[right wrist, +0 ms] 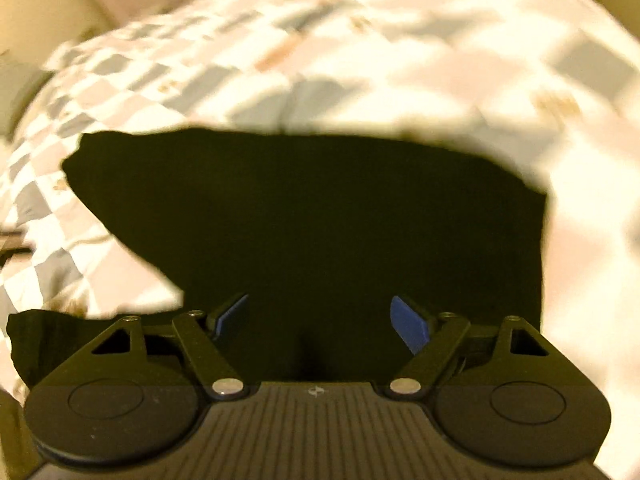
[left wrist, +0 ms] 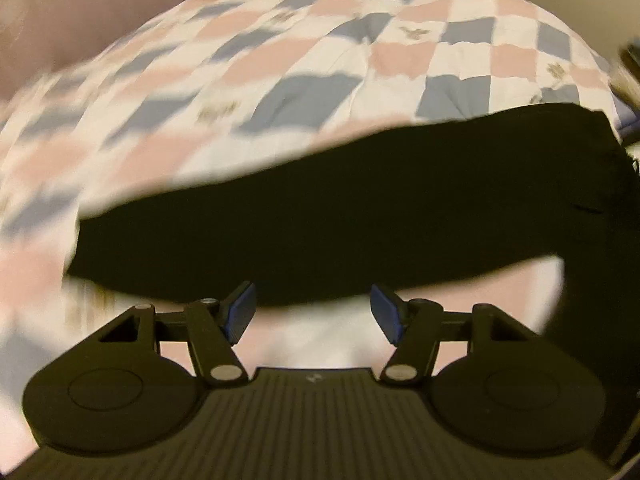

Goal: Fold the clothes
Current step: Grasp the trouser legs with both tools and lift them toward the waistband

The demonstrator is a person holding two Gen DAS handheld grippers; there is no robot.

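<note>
A black garment point(left wrist: 360, 208) lies flat on a bed covered by a pink, blue and white checked quilt point(left wrist: 320, 60). In the left wrist view it stretches from left to right, just beyond my fingers. My left gripper point(left wrist: 312, 312) is open and empty, at the garment's near edge. In the right wrist view the garment point(right wrist: 320, 220) fills the middle, with the quilt point(right wrist: 400, 60) beyond it. My right gripper point(right wrist: 324, 324) is open and empty, right above the black cloth. Both views are blurred.
The quilt spreads beyond the garment on all far sides. A pinkish wall or headboard point(left wrist: 60, 8) shows at the far left of the left wrist view. A dark object point(right wrist: 12, 244) sits at the bed's left edge in the right wrist view.
</note>
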